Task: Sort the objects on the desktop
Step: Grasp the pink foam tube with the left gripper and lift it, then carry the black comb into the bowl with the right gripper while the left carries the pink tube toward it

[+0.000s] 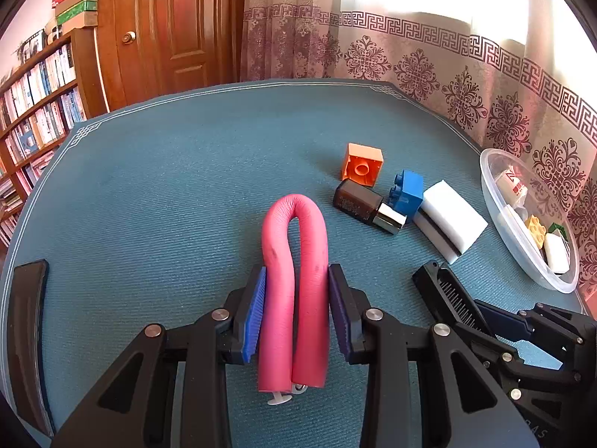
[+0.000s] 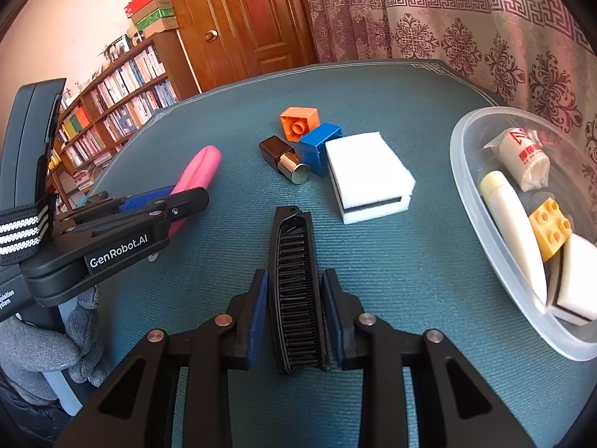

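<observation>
A wooden door (image 1: 175, 26) stands behind the table (image 1: 168, 171). A bookshelf (image 1: 37, 93) is beside it, and bright daylight comes through patterned curtains (image 1: 429, 63).

Readable text: "GenRobot.AI", white lettering on the side of the left hand-held gripper (image 2: 164, 201), right wrist view. Red print on white packet (image 2: 524, 156) in tub (image 2: 462, 171): illegible.
</observation>
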{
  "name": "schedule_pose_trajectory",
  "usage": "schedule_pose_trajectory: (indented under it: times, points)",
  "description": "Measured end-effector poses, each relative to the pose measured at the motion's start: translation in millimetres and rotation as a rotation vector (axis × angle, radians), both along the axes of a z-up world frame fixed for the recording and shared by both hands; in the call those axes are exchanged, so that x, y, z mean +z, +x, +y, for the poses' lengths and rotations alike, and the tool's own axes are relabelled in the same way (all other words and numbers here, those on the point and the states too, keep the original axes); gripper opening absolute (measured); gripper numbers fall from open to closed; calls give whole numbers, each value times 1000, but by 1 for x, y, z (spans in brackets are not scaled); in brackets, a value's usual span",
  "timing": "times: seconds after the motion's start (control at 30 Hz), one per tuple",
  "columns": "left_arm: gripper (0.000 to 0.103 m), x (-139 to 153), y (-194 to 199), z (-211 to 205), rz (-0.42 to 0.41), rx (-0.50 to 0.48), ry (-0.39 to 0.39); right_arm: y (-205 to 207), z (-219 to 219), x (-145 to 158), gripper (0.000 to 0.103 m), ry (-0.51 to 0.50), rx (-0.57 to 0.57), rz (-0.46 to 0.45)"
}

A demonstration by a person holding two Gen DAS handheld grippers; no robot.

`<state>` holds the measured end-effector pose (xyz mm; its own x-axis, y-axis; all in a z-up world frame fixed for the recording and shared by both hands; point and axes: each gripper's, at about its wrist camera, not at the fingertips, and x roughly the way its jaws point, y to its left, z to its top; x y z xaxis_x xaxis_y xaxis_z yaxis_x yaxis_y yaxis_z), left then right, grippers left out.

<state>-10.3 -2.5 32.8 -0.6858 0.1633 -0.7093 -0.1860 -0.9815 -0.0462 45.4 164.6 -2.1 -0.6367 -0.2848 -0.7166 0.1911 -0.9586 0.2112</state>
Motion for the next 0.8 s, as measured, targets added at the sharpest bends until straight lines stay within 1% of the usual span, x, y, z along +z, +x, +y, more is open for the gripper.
schedule_pose_trajectory:
  times: [0.2, 0.33, 0.57, 0.8]
  points:
    - [36, 7, 5, 3, 16, -12, 13, 9, 11, 15, 32, -43, -25, 26]
    - [36, 11, 10, 9, 27, -31, 17, 16, 23, 27, 32, -43, -58, 58]
    - [36, 15, 14, 22, 38, -67, 18, 25, 59, 39, 32, -53, -166, 92]
    - [36, 17, 17, 36, 34, -98, 23, 31, 98, 49, 32, -37, -279, 124]
